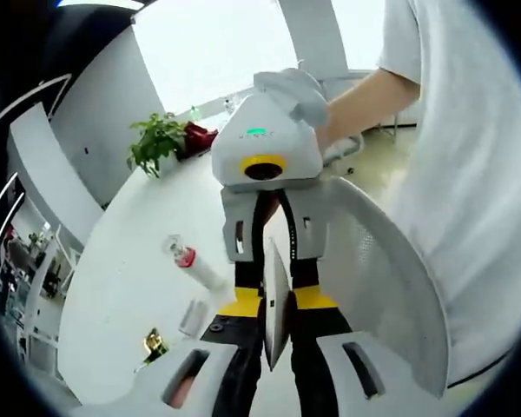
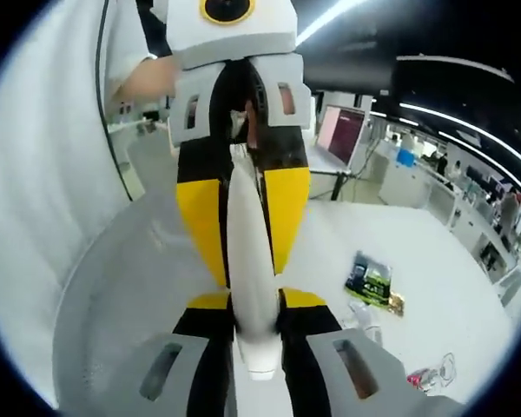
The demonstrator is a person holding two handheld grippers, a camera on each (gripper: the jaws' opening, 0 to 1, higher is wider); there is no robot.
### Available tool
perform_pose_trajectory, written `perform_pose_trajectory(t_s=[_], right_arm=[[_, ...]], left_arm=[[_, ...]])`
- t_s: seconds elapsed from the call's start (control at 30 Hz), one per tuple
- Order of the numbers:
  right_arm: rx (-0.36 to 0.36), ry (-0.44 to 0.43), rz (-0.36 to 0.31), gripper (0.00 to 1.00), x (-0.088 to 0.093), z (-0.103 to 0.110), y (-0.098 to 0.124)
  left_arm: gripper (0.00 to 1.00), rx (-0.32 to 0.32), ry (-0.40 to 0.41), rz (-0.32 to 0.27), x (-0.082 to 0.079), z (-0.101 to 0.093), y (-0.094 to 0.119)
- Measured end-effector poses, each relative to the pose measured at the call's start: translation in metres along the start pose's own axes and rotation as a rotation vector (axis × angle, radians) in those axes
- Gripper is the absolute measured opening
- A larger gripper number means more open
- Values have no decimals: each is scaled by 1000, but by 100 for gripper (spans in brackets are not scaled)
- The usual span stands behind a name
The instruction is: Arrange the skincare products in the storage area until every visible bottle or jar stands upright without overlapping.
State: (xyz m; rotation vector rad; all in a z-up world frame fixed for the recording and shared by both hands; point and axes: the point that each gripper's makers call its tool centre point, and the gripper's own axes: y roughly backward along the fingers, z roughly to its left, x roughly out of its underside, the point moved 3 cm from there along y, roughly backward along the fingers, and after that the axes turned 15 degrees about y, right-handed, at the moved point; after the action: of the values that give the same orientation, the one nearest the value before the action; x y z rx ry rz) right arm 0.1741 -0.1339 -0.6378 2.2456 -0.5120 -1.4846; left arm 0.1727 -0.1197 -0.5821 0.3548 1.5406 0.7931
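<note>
A flat white tube hangs edge-on above a white mesh basket. My left gripper is shut on its lower end. My right gripper faces it from above, its yellow-tipped fingers closed on the same tube. In the right gripper view the tube points its cap end toward the camera, inside my right gripper, while the left gripper clamps it farther up. On the table lie a white tube with a red ring, a small white bottle and a dark jar with gold.
A person in a white shirt stands close behind the basket. A potted plant sits at the table's far end. A green packet and small loose items lie on the white table, with a laptop beyond.
</note>
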Motion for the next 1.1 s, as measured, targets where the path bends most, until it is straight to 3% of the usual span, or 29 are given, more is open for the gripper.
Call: perform_pose_trajectory(t_s=[0.3, 0.53, 0.9, 1.1], right_arm=[[114, -75, 53, 21, 31, -15, 9], [273, -206, 96, 24, 58, -25, 15], [338, -315, 122, 23, 84, -31, 15], [381, -376, 171, 23, 100, -34, 11]], left_arm=[[15, 25, -20, 13, -8, 15, -29], [15, 52, -35, 30, -11, 30, -53], [15, 103, -59, 81, -4, 43, -82], [15, 122, -64, 100, 0, 52, -97]])
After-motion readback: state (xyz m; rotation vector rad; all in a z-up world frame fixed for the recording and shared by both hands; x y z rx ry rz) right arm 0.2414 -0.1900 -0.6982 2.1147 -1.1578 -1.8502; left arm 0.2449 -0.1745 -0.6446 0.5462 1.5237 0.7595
